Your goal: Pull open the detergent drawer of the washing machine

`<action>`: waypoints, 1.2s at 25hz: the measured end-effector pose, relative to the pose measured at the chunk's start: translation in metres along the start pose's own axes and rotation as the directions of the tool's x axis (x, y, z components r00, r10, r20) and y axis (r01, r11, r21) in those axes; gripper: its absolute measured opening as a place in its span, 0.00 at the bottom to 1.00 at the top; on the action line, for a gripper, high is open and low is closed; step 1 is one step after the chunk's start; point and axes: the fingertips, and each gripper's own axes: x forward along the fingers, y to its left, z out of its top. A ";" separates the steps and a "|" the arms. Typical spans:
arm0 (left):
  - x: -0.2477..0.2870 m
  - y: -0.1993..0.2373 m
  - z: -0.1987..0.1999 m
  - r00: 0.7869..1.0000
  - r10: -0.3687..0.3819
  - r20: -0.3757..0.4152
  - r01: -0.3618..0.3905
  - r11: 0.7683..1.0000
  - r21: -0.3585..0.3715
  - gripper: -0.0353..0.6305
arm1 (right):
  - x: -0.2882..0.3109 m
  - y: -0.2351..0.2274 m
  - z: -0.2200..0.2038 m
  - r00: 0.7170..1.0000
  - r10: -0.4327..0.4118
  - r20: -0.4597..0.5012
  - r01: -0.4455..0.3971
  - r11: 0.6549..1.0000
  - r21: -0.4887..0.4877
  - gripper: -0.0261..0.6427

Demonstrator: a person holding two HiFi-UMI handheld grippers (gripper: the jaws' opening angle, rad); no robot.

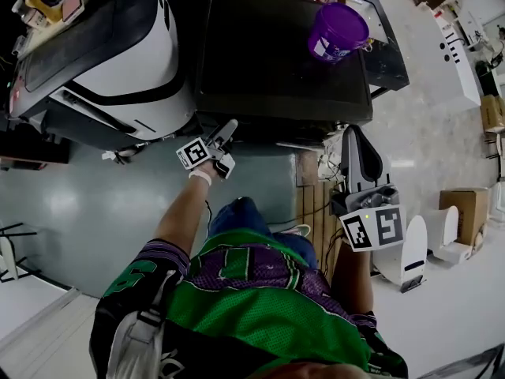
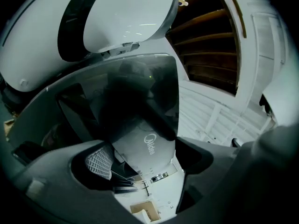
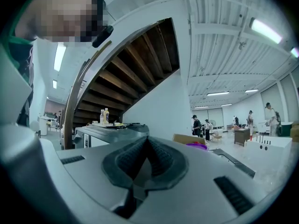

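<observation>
A purple tub (image 1: 338, 30) sits well beyond the right jaws. A cardboard box (image 1: 465, 208) stands off to their right. Above and left of them rises a wooden staircase (image 3: 126, 73), with two bottles (image 3: 103, 116) beneath it. People (image 3: 196, 124) stand far ahead.

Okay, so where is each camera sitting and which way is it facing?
Head view: on the person's head, looking steeply down at the washing machine; shows jersey, both forearms, left gripper, right gripper.
Left gripper view: on the left gripper, close on the machine's front panel; its own jaws, apart.
Right gripper view: on the right gripper, facing across the hall toward a staircase; its own jaws, together, person's shoulder at left.
Shared: head and left gripper views both show the washing machine.
</observation>
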 end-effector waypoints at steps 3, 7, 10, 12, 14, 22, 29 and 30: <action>0.003 -0.006 0.001 0.999 -0.032 0.039 0.034 0.998 -0.049 0.64 | -0.004 -0.004 0.004 1.000 -0.011 0.004 0.011 1.000 -0.002 0.04; 0.005 -0.007 0.005 0.996 -0.007 0.095 0.017 0.993 -0.114 0.69 | -0.005 -0.008 0.007 1.000 -0.017 0.004 0.017 1.000 0.007 0.04; 0.006 -0.007 0.005 0.996 0.032 0.085 -0.024 0.995 -0.093 0.69 | -0.003 -0.009 0.010 1.000 -0.016 0.002 0.016 1.000 0.017 0.04; 0.005 -0.008 0.002 0.997 0.035 0.064 -0.029 0.996 -0.090 0.69 | -0.002 -0.010 0.011 1.000 -0.012 -0.001 0.012 1.000 0.021 0.04; 0.003 -0.010 -0.001 0.998 0.033 0.054 -0.027 0.994 -0.109 0.69 | 0.000 -0.011 0.012 1.000 -0.008 -0.009 0.008 1.000 0.026 0.04; 0.000 -0.011 0.000 0.993 0.082 0.089 -0.068 0.986 -0.151 0.71 | 0.002 -0.017 0.009 0.999 0.000 -0.034 0.001 0.999 0.045 0.04; 0.000 -0.010 -0.001 0.990 0.116 0.080 -0.101 0.980 -0.173 0.71 | -0.004 -0.021 0.009 0.999 0.009 -0.038 -0.007 0.999 0.051 0.04; -0.001 -0.010 -0.001 0.989 0.120 0.082 -0.104 0.979 -0.177 0.71 | -0.005 -0.022 0.009 0.999 0.012 -0.038 -0.010 0.999 0.053 0.04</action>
